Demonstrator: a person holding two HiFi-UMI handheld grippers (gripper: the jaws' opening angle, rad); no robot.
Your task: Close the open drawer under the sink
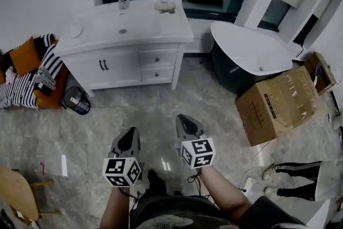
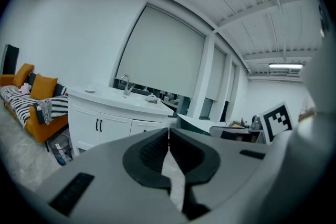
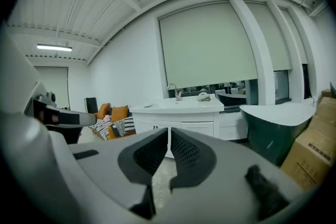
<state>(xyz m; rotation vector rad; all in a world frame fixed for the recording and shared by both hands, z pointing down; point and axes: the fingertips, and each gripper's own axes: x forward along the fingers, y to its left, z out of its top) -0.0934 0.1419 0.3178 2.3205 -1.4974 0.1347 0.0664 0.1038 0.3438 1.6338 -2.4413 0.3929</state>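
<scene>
Across the tiled floor [image 1: 161,99], well apart from both hands, the white cabinet [image 1: 120,68] is standing against the far wall with the sink [image 1: 122,31] set into its top. Two drawer fronts [image 1: 158,65] are sitting one above the other on its right part, beside the double doors; from this height neither is plainly showing as pulled out, so which one is open cannot be told.

The left gripper [image 1: 132,130] and the right gripper [image 1: 183,118] are both hanging low in front of the person, each with its jaws pressed together and nothing between them. The drawer fronts are lying ahead, between the lines of the two grippers, with their long axis running left to right across the view. The right gripper is sitting slightly nearer and, in its own view, is pointing almost straight at the cabinet, while in the left gripper view the cabinet is lying off to the left. A closing push would probably be running straight away from the person, square to the drawer front.
</scene>
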